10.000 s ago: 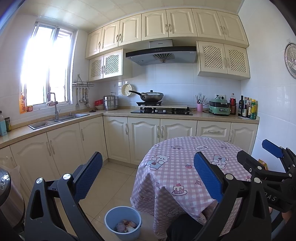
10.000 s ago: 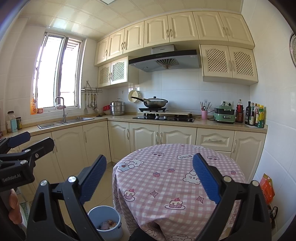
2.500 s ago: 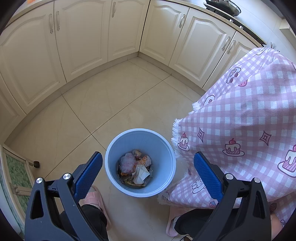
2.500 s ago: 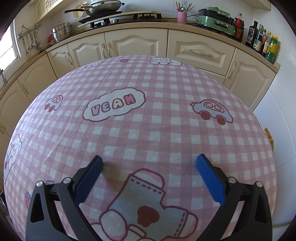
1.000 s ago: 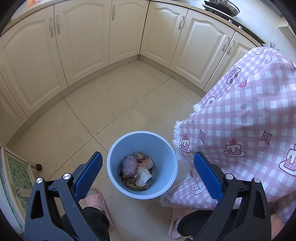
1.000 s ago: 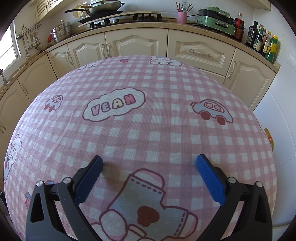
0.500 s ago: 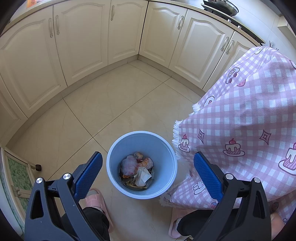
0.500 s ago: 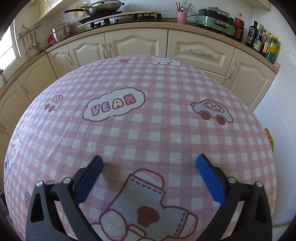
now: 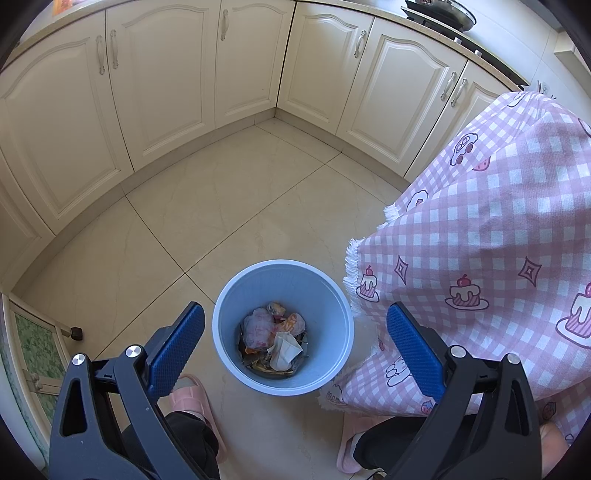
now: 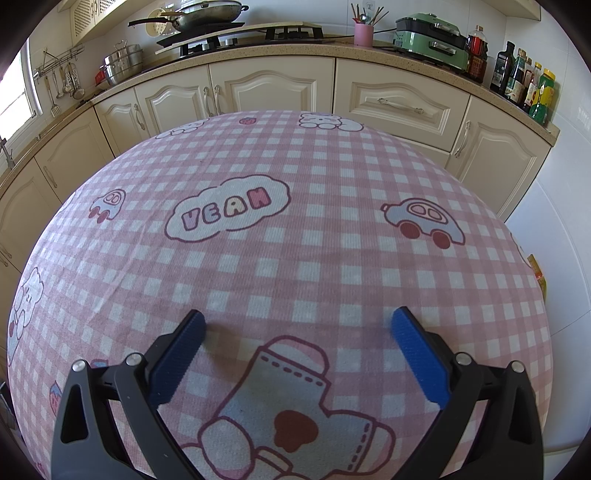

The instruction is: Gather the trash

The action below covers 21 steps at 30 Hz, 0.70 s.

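Observation:
A light blue bin (image 9: 229,332) stands on the floor beside the table. Crumpled wrappers and paper, the trash (image 9: 275,339), lie at its bottom. My left gripper (image 9: 295,314) hangs open high above the bin, its blue pads either side of the rim in the left wrist view, nothing between them. My right gripper (image 10: 297,321) is open just over the round table (image 10: 295,221), which is covered by a pink checked cloth with cartoon prints. No loose trash shows on the cloth.
Cream cabinets (image 9: 155,81) line the walls around the tiled floor (image 9: 221,206). The tablecloth's fringed edge (image 9: 354,266) hangs close to the bin. A person's pink slippers (image 9: 192,398) stand below the bin. The counter holds a wok (image 10: 199,14), a green appliance (image 10: 430,35) and several bottles (image 10: 524,81).
The left wrist view has shifted slightly, with the bin sliding a little lower in the frame. The right gripper has not moved. Both stay open.

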Each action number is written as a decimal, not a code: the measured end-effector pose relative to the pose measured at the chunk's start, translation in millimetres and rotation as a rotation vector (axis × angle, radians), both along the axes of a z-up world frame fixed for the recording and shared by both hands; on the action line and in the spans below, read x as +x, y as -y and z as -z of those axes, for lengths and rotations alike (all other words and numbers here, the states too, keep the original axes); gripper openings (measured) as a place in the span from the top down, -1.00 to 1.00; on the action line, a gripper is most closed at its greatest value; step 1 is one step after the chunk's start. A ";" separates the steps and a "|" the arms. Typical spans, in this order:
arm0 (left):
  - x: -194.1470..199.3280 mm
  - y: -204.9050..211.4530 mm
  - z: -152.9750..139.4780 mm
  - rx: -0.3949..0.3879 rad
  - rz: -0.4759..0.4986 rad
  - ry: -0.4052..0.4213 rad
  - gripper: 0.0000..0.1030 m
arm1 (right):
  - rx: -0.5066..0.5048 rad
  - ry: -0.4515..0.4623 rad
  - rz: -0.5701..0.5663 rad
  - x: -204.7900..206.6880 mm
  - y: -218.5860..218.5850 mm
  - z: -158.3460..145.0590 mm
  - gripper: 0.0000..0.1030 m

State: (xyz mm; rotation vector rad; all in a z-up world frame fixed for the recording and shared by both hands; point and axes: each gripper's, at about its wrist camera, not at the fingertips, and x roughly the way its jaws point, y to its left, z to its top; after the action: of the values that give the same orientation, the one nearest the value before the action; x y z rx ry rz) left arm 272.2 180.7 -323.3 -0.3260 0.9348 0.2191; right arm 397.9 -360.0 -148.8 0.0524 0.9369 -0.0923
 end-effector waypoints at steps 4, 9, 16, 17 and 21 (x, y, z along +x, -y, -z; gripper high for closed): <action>0.0 -0.1 0.2 -0.002 0.001 0.000 -0.85 | 0.000 0.000 0.000 0.5 0.5 0.0 -0.91; 0.3 -0.5 0.2 -0.002 0.001 -0.001 -0.85 | 0.000 0.000 0.000 0.5 0.5 0.1 -0.91; 0.3 -0.1 0.6 -0.003 0.002 0.000 -0.85 | 0.000 0.000 0.000 1.1 1.0 0.1 -0.91; 0.3 0.1 0.8 -0.003 0.002 -0.001 -0.85 | 0.000 0.000 0.000 0.4 0.3 0.1 -0.91; 0.1 0.3 1.2 -0.004 0.001 -0.001 -0.85 | 0.000 0.000 0.000 0.4 0.4 0.1 -0.91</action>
State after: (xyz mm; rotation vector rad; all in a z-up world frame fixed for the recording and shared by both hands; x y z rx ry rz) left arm 272.2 180.4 -324.5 -0.3290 0.9366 0.2164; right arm 398.3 -360.4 -148.9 0.0523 0.9368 -0.0923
